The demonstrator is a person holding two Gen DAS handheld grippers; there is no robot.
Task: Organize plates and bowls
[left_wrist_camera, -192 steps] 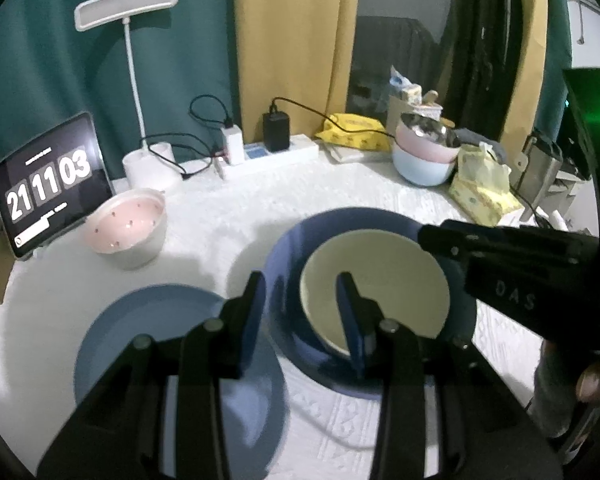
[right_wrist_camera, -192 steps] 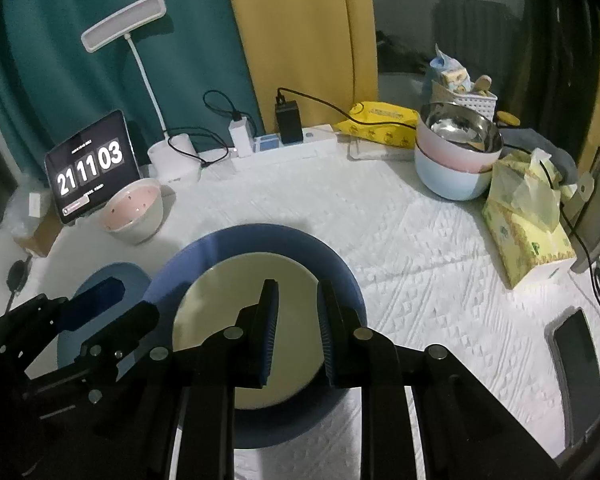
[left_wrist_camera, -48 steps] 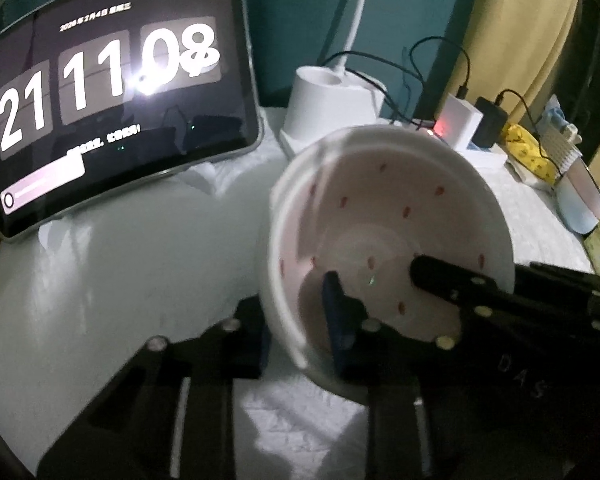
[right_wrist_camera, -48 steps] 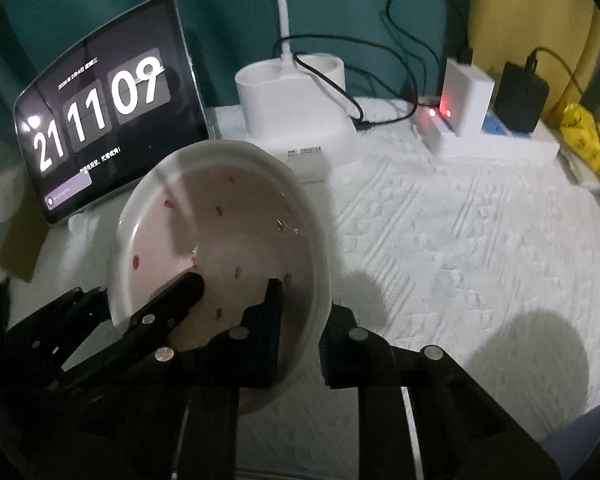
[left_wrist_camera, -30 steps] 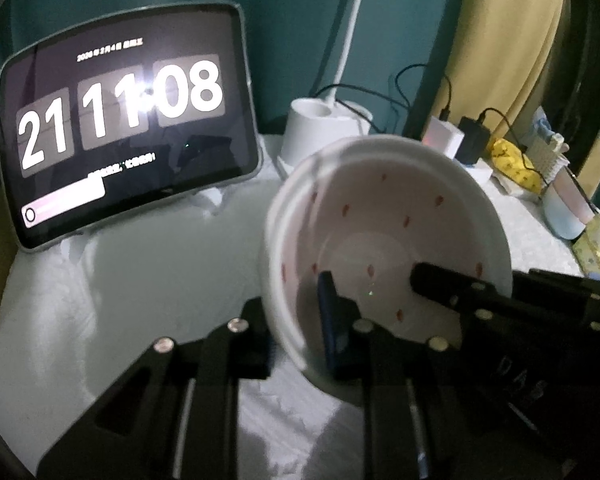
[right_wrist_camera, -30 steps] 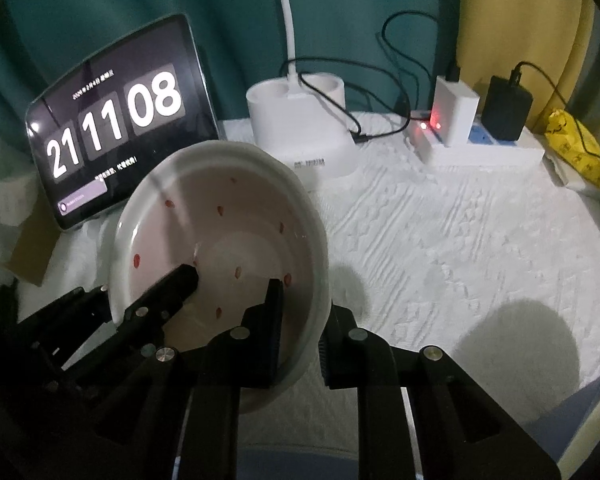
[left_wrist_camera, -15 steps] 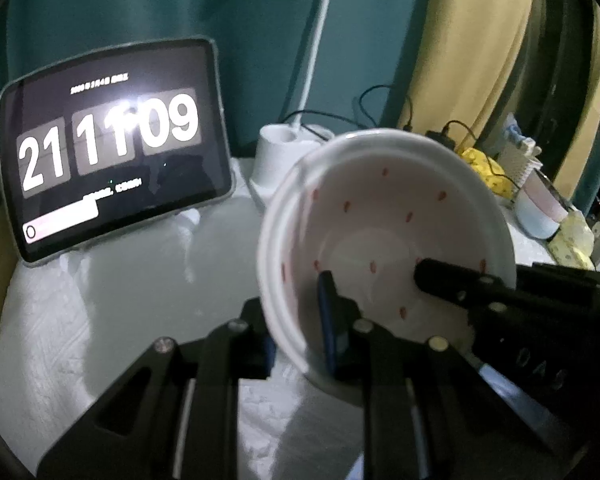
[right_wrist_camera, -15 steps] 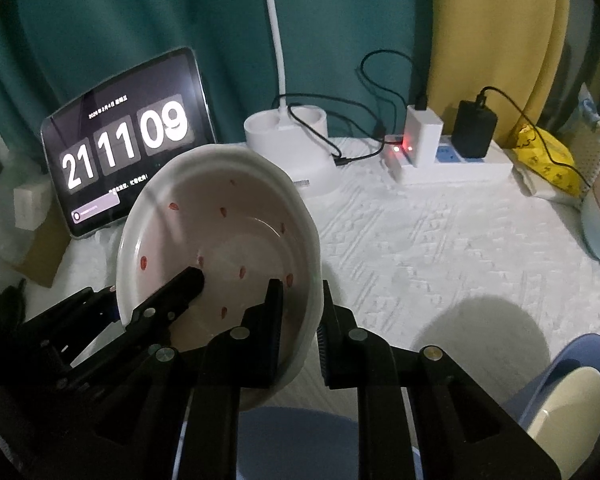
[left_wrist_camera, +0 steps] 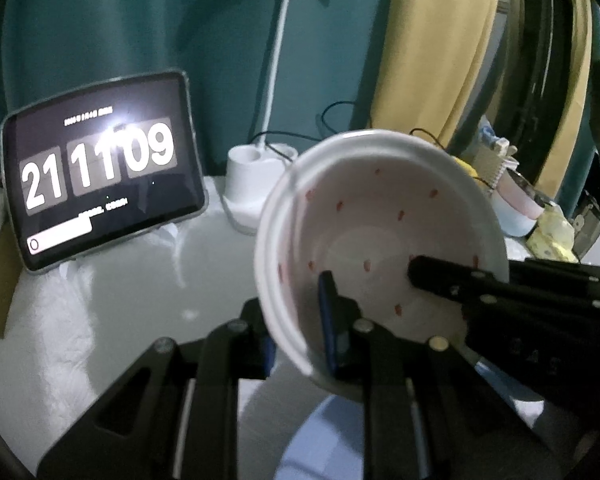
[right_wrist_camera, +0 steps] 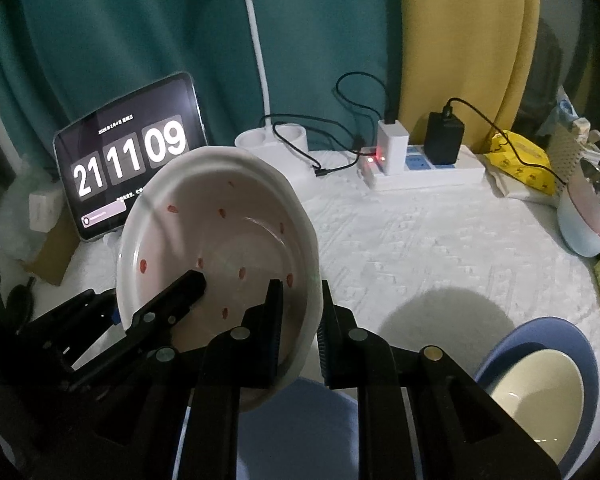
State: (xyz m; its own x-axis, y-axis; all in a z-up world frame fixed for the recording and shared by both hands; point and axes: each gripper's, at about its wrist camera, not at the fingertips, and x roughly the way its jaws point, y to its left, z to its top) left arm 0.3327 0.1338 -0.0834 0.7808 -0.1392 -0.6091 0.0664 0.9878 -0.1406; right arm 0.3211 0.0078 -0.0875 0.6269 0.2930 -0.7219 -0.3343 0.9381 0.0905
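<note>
Bowl (right_wrist_camera: 220, 256): white, red-speckled inside, held off the cloth (right_wrist_camera: 420, 248), tilted, mouth toward the cameras; above the blue plate (right_wrist_camera: 296, 432).
Left gripper (left_wrist_camera: 296, 332): jaws clamped on the bowl's rim at 7 o'clock in the left view, one finger inside, one outside.
Right gripper (right_wrist_camera: 298, 320): jaws clamped on the rim at 5 o'clock in the right view, one finger inside, one outside.
Plate stack: cream plate (right_wrist_camera: 536, 392) on a bigger blue plate (right_wrist_camera: 540, 330), 4 o'clock in the right view, well apart from the bowl.
Bowl stack (right_wrist_camera: 580, 220): pale blue with pink on top, 3 o'clock edge, right view.
Tablet (right_wrist_camera: 128, 160): propped at 10 o'clock behind the bowl, shows 21 11 09.
Lamp (right_wrist_camera: 272, 140): white base at 12 o'clock, just beside the tablet.
Power strip (right_wrist_camera: 420, 168): 1 o'clock, two chargers plugged in, red light on.
</note>
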